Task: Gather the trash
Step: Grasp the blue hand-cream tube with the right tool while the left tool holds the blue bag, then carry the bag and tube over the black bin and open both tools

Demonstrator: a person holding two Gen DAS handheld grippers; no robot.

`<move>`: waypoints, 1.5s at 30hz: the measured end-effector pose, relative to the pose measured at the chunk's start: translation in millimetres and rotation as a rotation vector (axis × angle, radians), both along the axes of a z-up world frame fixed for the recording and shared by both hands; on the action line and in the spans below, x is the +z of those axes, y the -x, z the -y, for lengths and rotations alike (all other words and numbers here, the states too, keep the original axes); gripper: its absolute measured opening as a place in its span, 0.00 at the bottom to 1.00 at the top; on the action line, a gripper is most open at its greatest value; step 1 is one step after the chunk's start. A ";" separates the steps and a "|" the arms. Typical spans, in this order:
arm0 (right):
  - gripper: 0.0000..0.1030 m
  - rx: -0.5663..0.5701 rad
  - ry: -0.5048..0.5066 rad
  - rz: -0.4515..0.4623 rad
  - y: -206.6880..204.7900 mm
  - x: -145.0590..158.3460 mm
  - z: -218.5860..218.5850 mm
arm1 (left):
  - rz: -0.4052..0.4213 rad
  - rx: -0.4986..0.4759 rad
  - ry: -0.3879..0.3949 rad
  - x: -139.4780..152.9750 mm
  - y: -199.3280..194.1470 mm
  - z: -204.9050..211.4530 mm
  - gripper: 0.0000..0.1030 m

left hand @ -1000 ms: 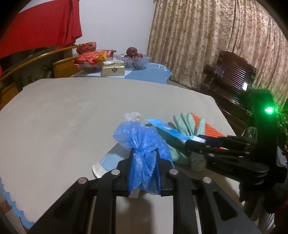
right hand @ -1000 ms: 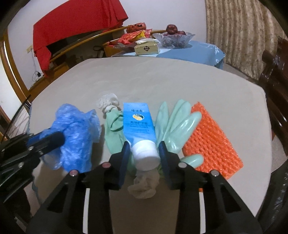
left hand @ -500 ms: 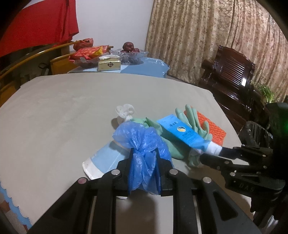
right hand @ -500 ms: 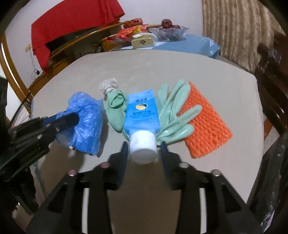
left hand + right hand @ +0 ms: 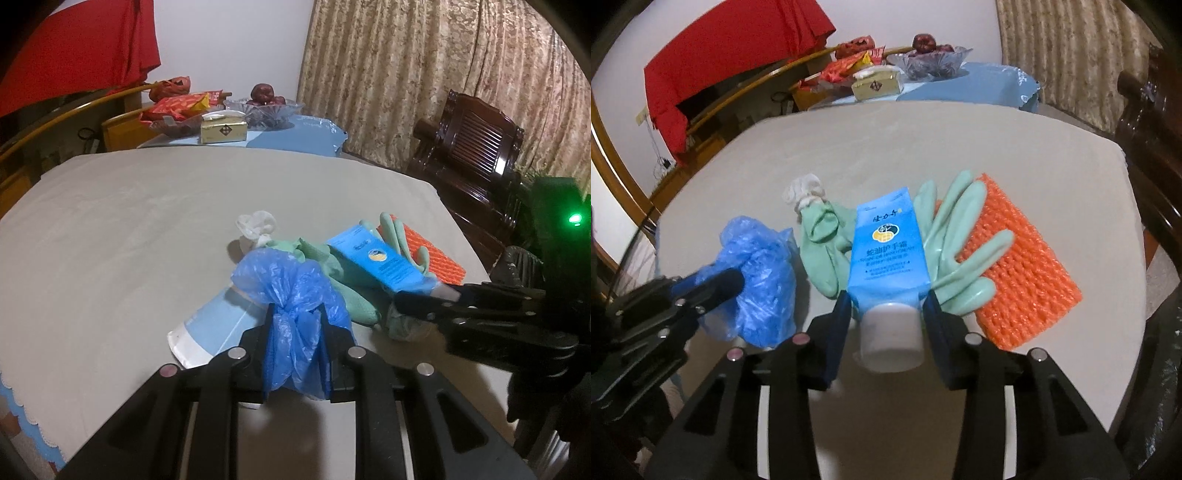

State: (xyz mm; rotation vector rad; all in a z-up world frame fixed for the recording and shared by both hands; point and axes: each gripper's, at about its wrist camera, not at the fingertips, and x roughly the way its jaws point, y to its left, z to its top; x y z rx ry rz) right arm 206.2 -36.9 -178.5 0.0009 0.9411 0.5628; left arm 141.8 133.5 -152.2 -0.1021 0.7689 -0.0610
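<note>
Your left gripper (image 5: pixel 297 332) clamps the crumpled blue plastic bag (image 5: pixel 291 291); your right gripper (image 5: pixel 888 308) grips the blue squeeze tube (image 5: pixel 886 251) near its white cap. Neither binned. Green rubber gloves (image 5: pixel 955 236), orange mesh pad (image 5: pixel 1015 273), paper cup (image 5: pixel 210 328) remain on table (image 5: pixel 129 221).

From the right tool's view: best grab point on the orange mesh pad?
Take the orange mesh pad at its bare near-right corner, coming in low from the table's right edge. It lies flat, so a tool finger must slip under an edge, and the green glove overlaps its left side.
</note>
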 end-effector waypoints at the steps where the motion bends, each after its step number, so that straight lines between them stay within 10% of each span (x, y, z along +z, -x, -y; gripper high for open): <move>1: 0.37 -0.004 -0.009 0.011 2.0 4.2 3.1 | 0.002 0.001 0.000 0.4 0.5 0.5 0.19; 27: 0.36 -0.175 -0.115 0.129 36.3 92.7 115.0 | 0.158 -0.188 0.017 66.1 -1.5 92.5 0.19; 45: 0.36 -0.522 -0.044 0.156 93.5 100.5 279.6 | 0.194 -0.514 0.068 82.0 -15.4 254.8 0.19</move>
